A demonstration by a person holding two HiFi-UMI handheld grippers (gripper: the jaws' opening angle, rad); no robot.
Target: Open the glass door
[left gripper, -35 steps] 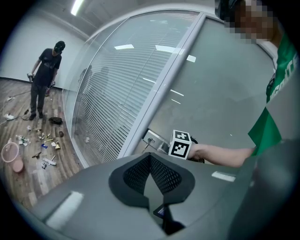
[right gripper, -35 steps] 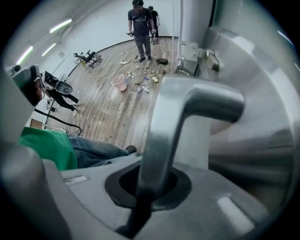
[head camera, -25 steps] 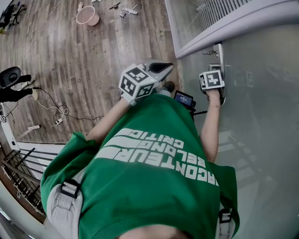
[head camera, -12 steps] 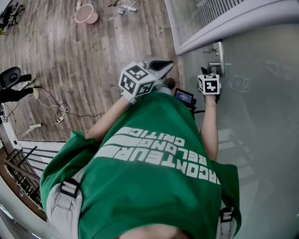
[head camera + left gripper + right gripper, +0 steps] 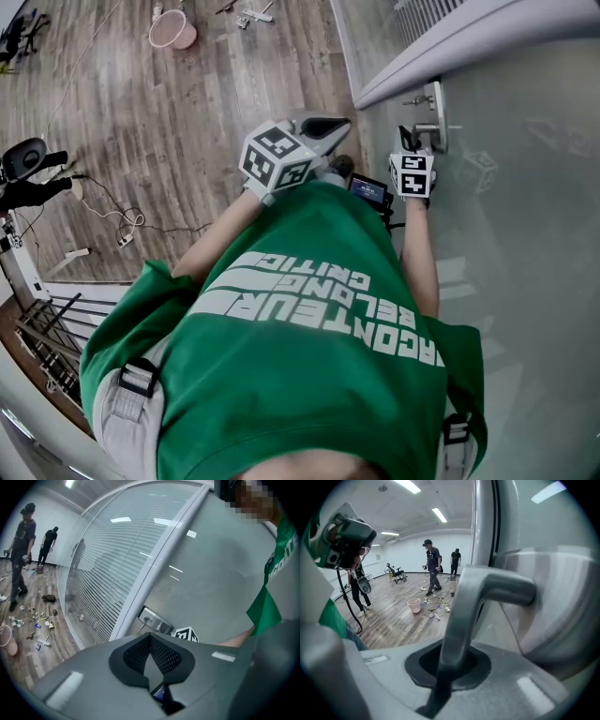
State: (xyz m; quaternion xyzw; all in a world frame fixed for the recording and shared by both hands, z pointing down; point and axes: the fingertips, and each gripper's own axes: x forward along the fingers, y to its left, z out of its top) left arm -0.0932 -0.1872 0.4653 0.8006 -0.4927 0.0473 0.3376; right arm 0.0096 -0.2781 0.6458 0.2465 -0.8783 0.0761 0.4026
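My head camera looks steeply down past my green shirt (image 5: 309,337), with the left gripper (image 5: 323,127) and right gripper (image 5: 405,141) just ahead. The left gripper view rides behind its own jaws and faces the glass door (image 5: 211,573) from a short way off, the lock plate (image 5: 157,623) just beyond its tips. The right gripper view sits tight against the door handle (image 5: 487,592). All three share that plate and the pink basket (image 5: 414,605).

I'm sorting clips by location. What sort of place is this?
Probably an open office or lab space: a frosted glass door with a metal lever handle, a glass partition with blinds, a wood-look plank floor, strip ceiling lights and an office chair.
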